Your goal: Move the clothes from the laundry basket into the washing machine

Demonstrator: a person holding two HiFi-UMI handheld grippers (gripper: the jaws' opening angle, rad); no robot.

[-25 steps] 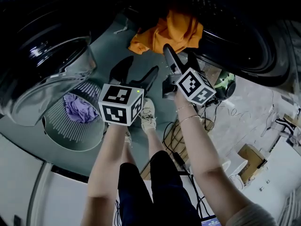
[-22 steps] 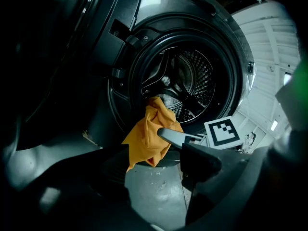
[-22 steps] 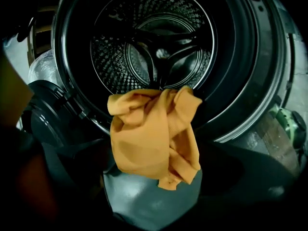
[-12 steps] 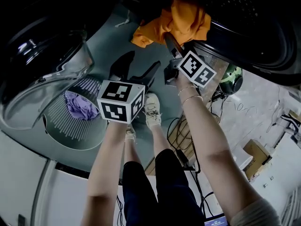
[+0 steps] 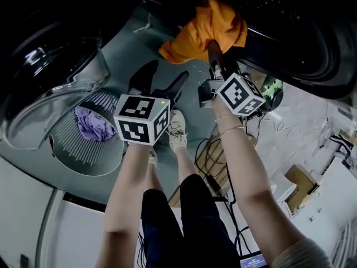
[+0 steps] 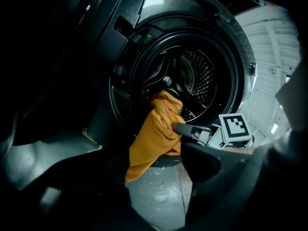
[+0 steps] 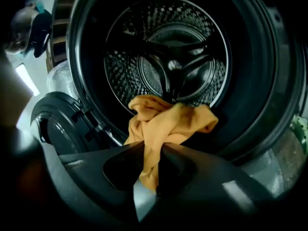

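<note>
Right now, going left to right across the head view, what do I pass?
Purple garment in the laundry basket → left gripper → orange garment → cardboard box.

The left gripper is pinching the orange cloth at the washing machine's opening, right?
Not quite. It is the right gripper that is pinching the orange cloth at the washing machine's opening. Its jaws have just been closing, with the cloth between them, as the right gripper view shows. The left gripper is open and holds nothing, as the head view shows.
</note>
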